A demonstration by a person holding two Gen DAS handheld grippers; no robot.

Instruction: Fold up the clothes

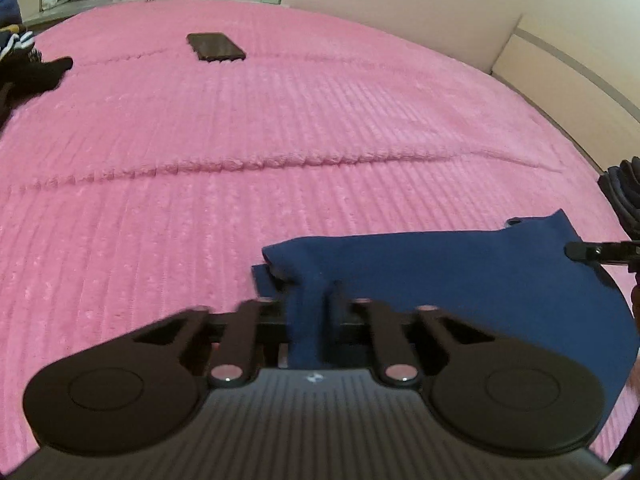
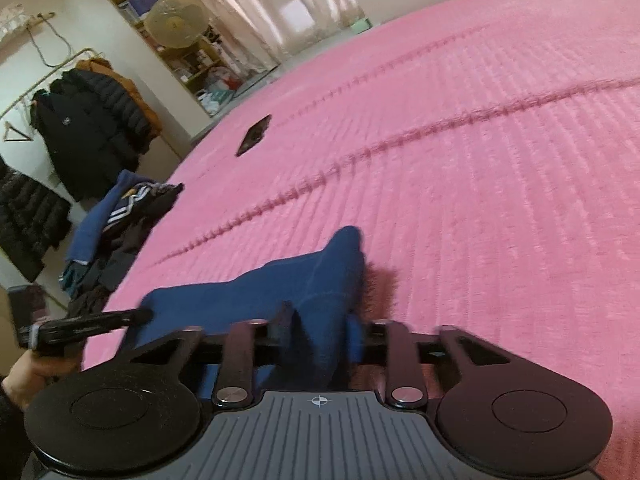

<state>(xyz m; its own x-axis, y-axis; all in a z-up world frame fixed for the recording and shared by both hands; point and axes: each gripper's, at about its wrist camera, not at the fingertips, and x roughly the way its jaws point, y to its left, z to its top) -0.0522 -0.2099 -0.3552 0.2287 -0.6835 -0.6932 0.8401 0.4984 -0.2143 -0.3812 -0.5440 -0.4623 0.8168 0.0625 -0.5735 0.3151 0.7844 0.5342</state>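
Pink bedspread [image 1: 280,128], item: blue garment [image 1: 460,264], near phone [image 1: 216,46]. Left gripper [image 1: 310,304] and right gripper [image 2: 320,320] each clenched on its edge. Step: mid-fold carry. Next: lay edge over evenly, release.

Home bedroom. Wide bed under a ribbed pink blanket [image 1: 280,128] fills most of both views; padded cream headboard [image 1: 560,64] at 2 o'clock in the left wrist view. Black phone [image 1: 216,46] lies on the blanket at 11 o'clock. In the right wrist view: clothes rack with dark puffer jackets [image 2: 92,128] at 9 o'clock, pile of loose garments [image 2: 116,232] on the bed edge just below it, a standing fan [image 2: 176,24] and cluttered wooden shelves [image 2: 200,68] at 11 o'clock, sheer curtains [image 2: 280,4] over a bright window at 12.
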